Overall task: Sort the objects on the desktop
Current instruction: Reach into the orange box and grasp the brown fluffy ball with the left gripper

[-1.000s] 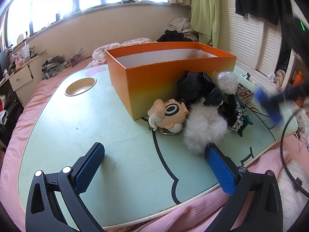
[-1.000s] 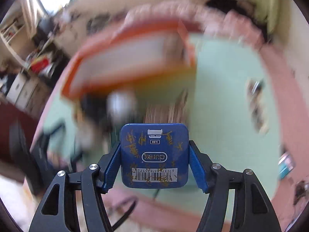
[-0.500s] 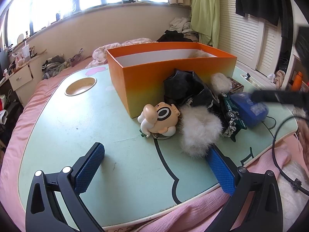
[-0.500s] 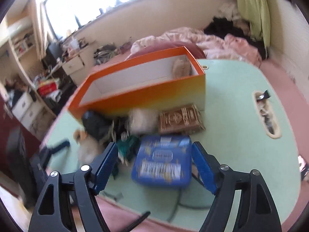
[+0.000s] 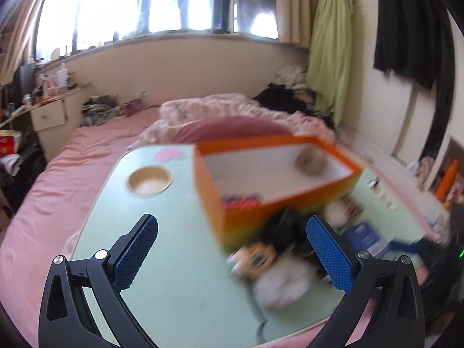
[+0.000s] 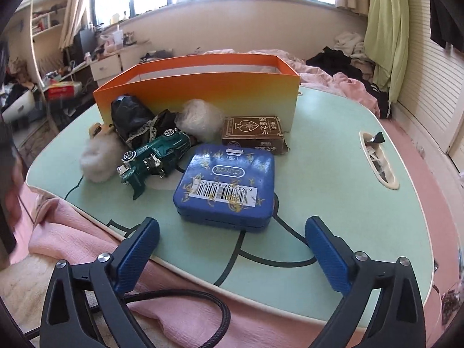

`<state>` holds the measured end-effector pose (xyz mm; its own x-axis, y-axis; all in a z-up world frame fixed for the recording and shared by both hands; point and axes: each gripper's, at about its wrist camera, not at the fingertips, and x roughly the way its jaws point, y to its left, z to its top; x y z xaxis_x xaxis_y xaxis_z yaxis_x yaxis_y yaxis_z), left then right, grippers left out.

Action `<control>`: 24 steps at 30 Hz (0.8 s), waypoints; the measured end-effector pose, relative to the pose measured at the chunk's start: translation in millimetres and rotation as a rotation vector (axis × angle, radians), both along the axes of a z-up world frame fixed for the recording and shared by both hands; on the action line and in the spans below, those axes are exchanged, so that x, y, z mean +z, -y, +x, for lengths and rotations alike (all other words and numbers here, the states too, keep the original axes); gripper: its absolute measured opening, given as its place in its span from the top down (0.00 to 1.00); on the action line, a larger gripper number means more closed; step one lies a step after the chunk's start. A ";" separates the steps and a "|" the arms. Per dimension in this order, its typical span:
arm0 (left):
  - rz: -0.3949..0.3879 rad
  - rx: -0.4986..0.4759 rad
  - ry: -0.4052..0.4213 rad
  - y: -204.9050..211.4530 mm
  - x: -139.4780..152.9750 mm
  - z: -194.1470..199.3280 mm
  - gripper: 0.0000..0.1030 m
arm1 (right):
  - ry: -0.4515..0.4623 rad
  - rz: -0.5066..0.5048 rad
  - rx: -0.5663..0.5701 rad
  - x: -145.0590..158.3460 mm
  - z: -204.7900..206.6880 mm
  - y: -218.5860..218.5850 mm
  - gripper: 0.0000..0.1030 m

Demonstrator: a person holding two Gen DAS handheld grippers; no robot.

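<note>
- Right wrist view: right tool point(image 6: 232, 249) released, fingers spread wide, nothing between them, hovering over the near edge of the counter point(image 6: 362, 174).
- Blue tin point(image 6: 226, 185) lies flat on the counter just ahead of the right tool, barcode sticker up, apart from both fingers.
- Brown card box point(image 6: 253, 133) sits just behind the tin, close against the long side of the orange box point(image 6: 203, 92).
- Green toy car point(image 6: 153, 156) is left of the tin; white fluff ball point(image 6: 98, 159) beside it toward the left edge; black cloth bundle point(image 6: 136, 116) and a clear plastic wad point(image 6: 200, 119) against the orange box wall.
- Left wrist view, motion-blurred: left tool point(image 5: 232, 249) also released, fingers wide apart, empty, raised above the counter point(image 5: 174, 232).
- Orange box point(image 5: 261, 203) is open-topped; a round tan object point(image 5: 311, 161) at its far end, something red-blue point(image 5: 242, 200) at the near end, too blurred to identify.
- Doll head point(image 5: 255, 256) lies on the counter at the box's near corner.
</note>
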<state>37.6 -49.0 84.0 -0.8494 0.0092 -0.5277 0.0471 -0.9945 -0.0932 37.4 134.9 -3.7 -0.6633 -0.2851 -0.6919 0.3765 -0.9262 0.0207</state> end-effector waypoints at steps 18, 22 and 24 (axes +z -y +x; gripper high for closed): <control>0.246 -0.179 0.494 -91.7 -18.9 -240.3 0.50 | -0.006 -0.004 0.009 0.1 8.5 2.0 0.00; 0.162 -0.118 0.536 -94.7 -27.3 -256.0 0.50 | -0.007 -0.004 0.009 0.1 8.8 2.2 0.00; 0.183 -0.117 0.572 -92.8 -35.2 -263.1 0.57 | -0.006 -0.004 0.009 0.0 9.0 2.5 0.00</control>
